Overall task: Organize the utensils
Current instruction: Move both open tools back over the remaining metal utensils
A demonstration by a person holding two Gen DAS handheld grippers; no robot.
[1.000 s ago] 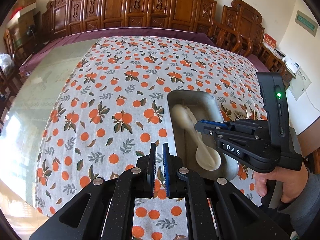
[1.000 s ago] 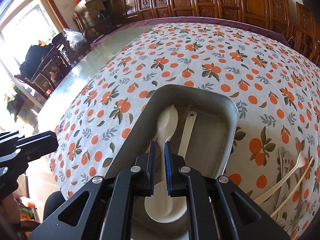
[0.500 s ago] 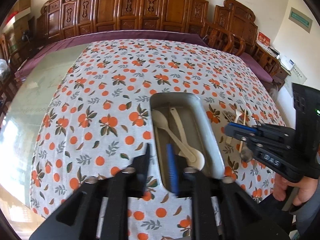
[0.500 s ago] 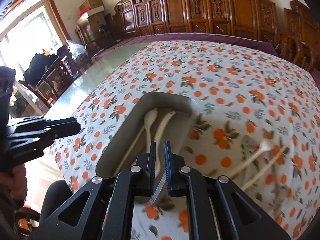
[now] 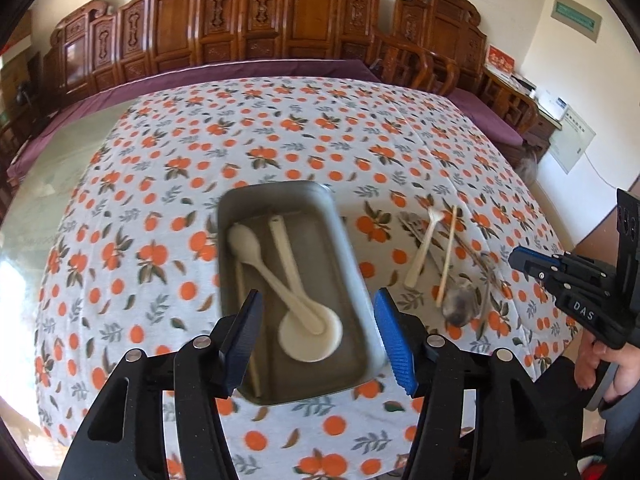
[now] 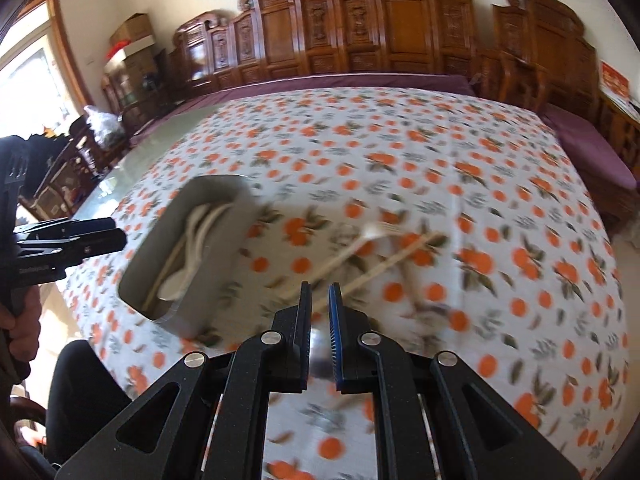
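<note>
A grey metal tray (image 5: pixel 349 258) lies on the orange-print cloth and holds two cream spoons (image 5: pixel 308 330) and a chopstick (image 5: pixel 249 320). My left gripper (image 5: pixel 318 295) hovers over the tray's near end, its jaws opening, with nothing gripped between them. To the right of the tray lie loose utensils: a cream fork (image 5: pixel 422 248), a chopstick (image 5: pixel 447 256) and a metal spoon (image 5: pixel 460 305). My right gripper (image 6: pixel 319 287) is shut and empty above the cloth, just short of the blurred chopsticks (image 6: pixel 384 268). The tray (image 6: pixel 200 304) sits to its left.
The cloth-covered table (image 5: pixel 304 128) stretches far back to a row of carved wooden chairs (image 5: pixel 256 28). Bare glass tabletop (image 5: pixel 52 168) shows on the left. A person's hand (image 5: pixel 608 364) holds the right gripper (image 5: pixel 524 258) at the table's near right edge.
My left gripper went from shut to open and moved right over the tray. My right gripper, still shut, left the tray and swung right toward the loose utensils.
</note>
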